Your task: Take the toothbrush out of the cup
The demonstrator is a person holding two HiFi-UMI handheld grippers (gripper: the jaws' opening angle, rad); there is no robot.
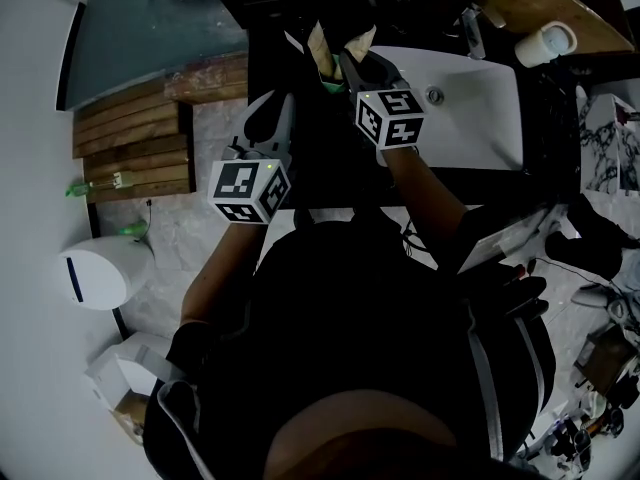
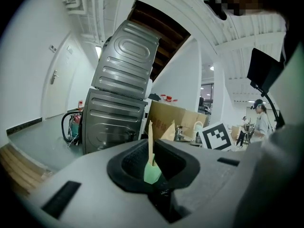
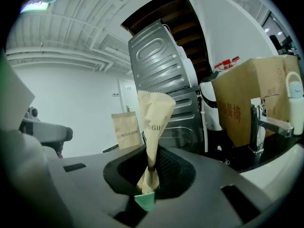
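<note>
No toothbrush shows bare. A tan paper packet (image 2: 150, 144) with a green end (image 2: 153, 175) stands edge-on between the jaws of my left gripper (image 2: 153, 167), which is shut on it. My right gripper (image 3: 148, 184) is shut on a crumpled tan paper packet (image 3: 153, 122) printed "HIGH-END", with a green piece (image 3: 145, 201) below it. A second flat packet (image 3: 126, 125) shows to its left. In the head view both grippers (image 1: 312, 60) (image 1: 352, 56) meet over the dark counter edge, with tan paper (image 1: 322, 48) between their tips. A white cup (image 1: 546, 44) stands far right.
A white basin (image 1: 480, 108) with a drain and a tap (image 1: 474, 26) lies right of the grippers. Stacked grey metal machines (image 2: 123, 94) and a cardboard box (image 3: 247, 99) stand ahead. Wooden slats (image 1: 130, 153) and a white bin (image 1: 95, 276) are at the left.
</note>
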